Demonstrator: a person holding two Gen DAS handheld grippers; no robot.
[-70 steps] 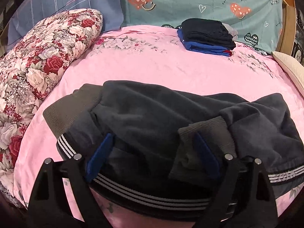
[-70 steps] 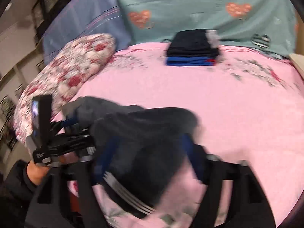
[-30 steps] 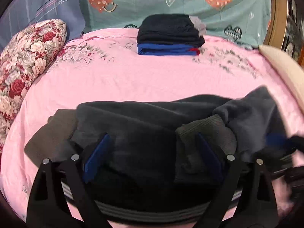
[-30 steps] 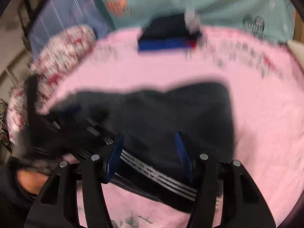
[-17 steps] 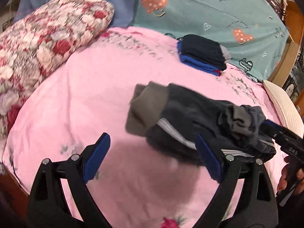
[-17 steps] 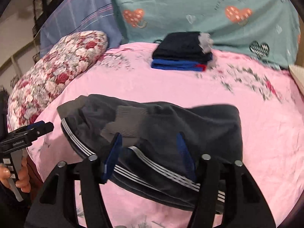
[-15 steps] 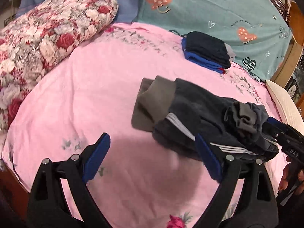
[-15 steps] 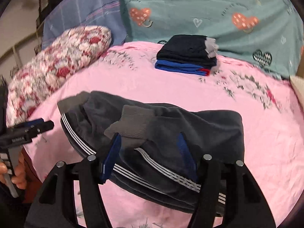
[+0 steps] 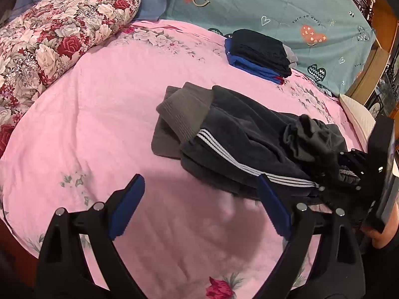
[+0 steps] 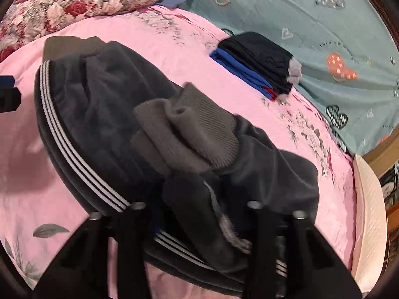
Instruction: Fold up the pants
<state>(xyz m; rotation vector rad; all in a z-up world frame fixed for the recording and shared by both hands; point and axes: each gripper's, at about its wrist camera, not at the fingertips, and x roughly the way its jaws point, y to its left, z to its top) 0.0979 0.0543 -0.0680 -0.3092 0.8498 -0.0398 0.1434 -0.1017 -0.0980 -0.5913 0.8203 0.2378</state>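
Dark grey pants (image 9: 239, 134) with white side stripes and grey ribbed cuffs lie folded in a bundle on the pink bed sheet (image 9: 99, 124). My left gripper (image 9: 199, 209) is open and empty, hovering over bare sheet in front of the pants. My right gripper (image 10: 197, 214) is pushed into the near end of the pants (image 10: 104, 104); its blue pads are buried in the fabric. It also shows in the left wrist view (image 9: 359, 174) at the bundle's right end, gripping the cloth.
A stack of folded dark and blue clothes (image 9: 259, 54) lies at the back by a teal heart-print pillow (image 9: 286, 7). A red floral quilt (image 9: 49, 30) lies at the left. A cream pillow (image 9: 359, 117) and wooden bed frame are at the right.
My left gripper let go of the pants and drew back to the left. My right gripper pushed into the bundle's near end and closed on the fabric.
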